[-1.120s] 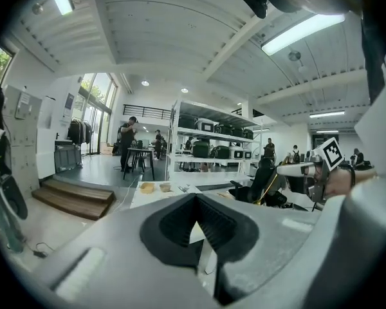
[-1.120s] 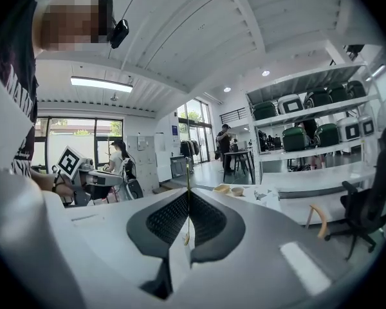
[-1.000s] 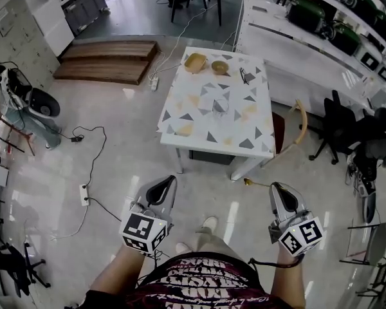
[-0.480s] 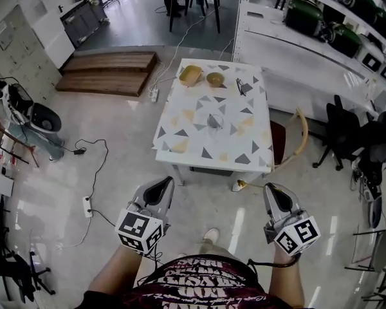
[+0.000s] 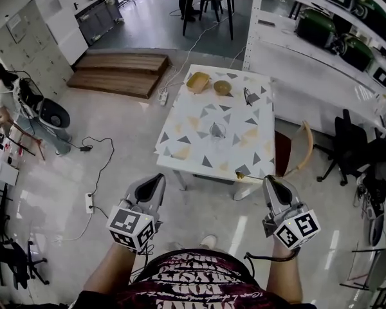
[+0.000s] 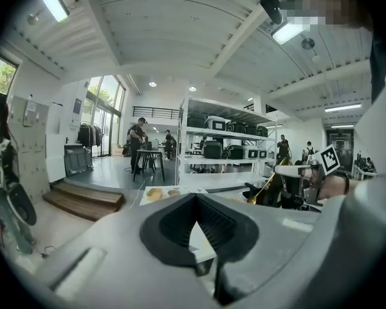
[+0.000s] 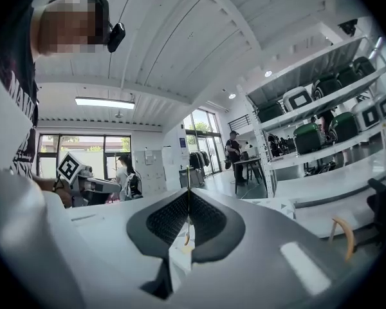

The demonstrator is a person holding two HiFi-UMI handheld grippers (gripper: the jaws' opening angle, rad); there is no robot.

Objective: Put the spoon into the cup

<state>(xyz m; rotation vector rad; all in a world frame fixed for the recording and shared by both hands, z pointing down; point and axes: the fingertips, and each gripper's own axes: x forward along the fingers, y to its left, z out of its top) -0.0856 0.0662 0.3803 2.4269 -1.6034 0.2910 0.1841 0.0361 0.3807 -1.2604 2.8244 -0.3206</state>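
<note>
Pale floor underfoot, patterned table (image 5: pixel 239 152) ahead — both grippers hang short of it, well apart from anything on top. Right gripper (image 5: pixel 270 182) has its jaws pinched on the thin gold spoon (image 5: pixel 240 176), whose bowl end pokes out toward the table's near corner. Left gripper (image 5: pixel 156 180) is closed tip to tip, nothing between. Cup (image 5: pixel 217 131) stands mid-table — far from the spoon — with a yellow dish (image 5: pixel 197 80) and bowl (image 5: pixel 222 87) at the far end.
</note>
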